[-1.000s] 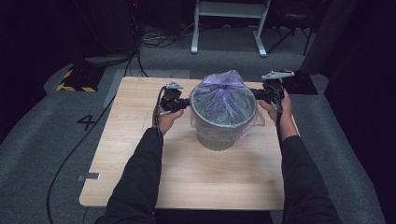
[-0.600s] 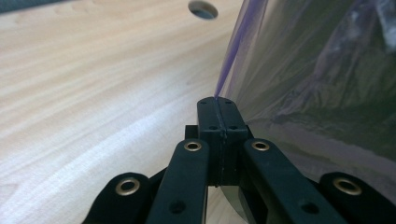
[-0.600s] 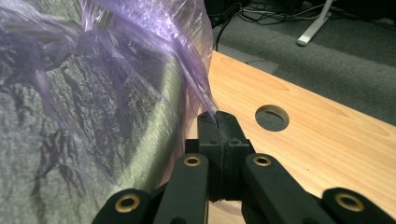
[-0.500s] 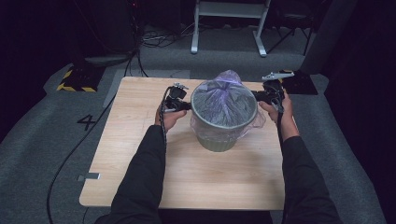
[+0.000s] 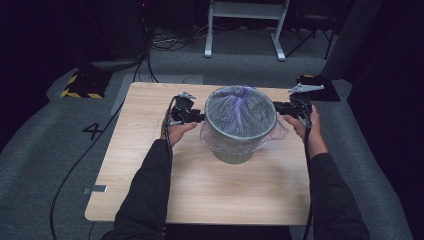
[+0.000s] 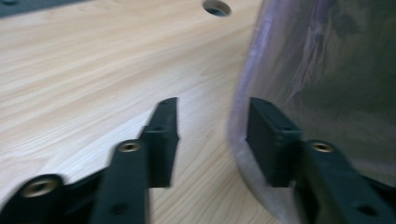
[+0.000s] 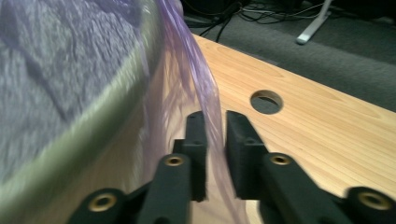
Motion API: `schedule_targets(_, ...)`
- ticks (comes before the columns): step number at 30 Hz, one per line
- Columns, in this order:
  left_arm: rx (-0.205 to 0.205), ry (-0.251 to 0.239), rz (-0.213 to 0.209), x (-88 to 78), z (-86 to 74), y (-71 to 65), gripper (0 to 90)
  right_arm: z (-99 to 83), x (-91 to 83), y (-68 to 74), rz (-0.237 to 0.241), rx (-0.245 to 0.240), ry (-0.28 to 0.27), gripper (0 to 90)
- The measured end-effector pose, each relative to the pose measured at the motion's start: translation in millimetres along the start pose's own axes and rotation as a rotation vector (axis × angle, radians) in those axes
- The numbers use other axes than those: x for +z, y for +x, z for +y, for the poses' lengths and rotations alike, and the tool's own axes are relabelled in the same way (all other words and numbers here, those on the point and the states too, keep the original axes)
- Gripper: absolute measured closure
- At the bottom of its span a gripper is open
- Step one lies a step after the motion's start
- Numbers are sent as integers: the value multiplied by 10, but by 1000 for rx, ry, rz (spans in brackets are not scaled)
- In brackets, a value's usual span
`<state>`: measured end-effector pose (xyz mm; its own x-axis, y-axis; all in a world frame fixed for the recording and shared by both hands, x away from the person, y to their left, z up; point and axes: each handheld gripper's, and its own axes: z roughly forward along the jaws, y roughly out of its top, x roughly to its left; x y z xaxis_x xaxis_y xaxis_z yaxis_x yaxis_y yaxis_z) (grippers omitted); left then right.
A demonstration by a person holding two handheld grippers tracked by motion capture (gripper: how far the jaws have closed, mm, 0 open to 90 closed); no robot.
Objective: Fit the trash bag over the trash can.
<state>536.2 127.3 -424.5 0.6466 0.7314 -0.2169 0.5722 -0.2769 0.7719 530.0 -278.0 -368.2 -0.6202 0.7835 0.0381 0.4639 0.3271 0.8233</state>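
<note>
A grey-green bin (image 5: 234, 150) stands mid-table, lined with a clear purple bag (image 5: 241, 111) whose edge hangs over the rim. My left gripper (image 5: 200, 118) is at the bin's left side; its jaws have just been opening. In the left gripper view it (image 6: 212, 135) is open, bare wood shows in the gap, and the bag (image 6: 327, 70) lies against the right jaw's outer side. My right gripper (image 5: 276, 107) is at the bin's right rim. Its jaws (image 7: 215, 140) have just been opening a little, and a fold of bag film (image 7: 198, 79) runs loosely through the narrow gap.
The wooden table (image 5: 215, 195) has a round hole (image 7: 266, 101) near its far edge. Behind it on the grey floor are a white metal frame (image 5: 245, 30), cables and a yellow-black striped block (image 5: 80, 86). A cable trails from the left gripper down the table's left side.
The bag's top, bunched up above the bin before, now lies spread down across the rim. Both grippers stay at the bin's sides, the right one slightly shifted.
</note>
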Motion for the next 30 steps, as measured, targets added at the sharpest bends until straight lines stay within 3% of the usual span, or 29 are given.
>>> schedule_targets(4, -36, -71, 15, -234, -110, 67, 333, -61, -93, -47, -28, 13, -2, 588)
schedule_targets(6, -35, -104, 10, -365, -159, 85, 271, -94, -157, -55, -9, 12, -22, 537)
schedule_targets(11, 74, -156, -18, -674, -251, -55, 226, -148, -323, -68, -22, -15, -29, 423)
schedule_targets(18, 254, -173, -76, -955, -418, -494, 194, -242, -615, -49, -20, -38, -69, 326)
schedule_targets(22, 330, -163, -115, -988, -545, -763, 182, -325, -772, 3, -26, -73, -82, 284)
schedule_targets(25, 363, -156, -145, -964, -626, -914, 176, -409, -886, 57, -21, -108, -92, 260)
schedule_targets(30, 406, -123, -144, -834, -677, -1061, 173, -552, -1016, 221, 48, -170, -120, 207)
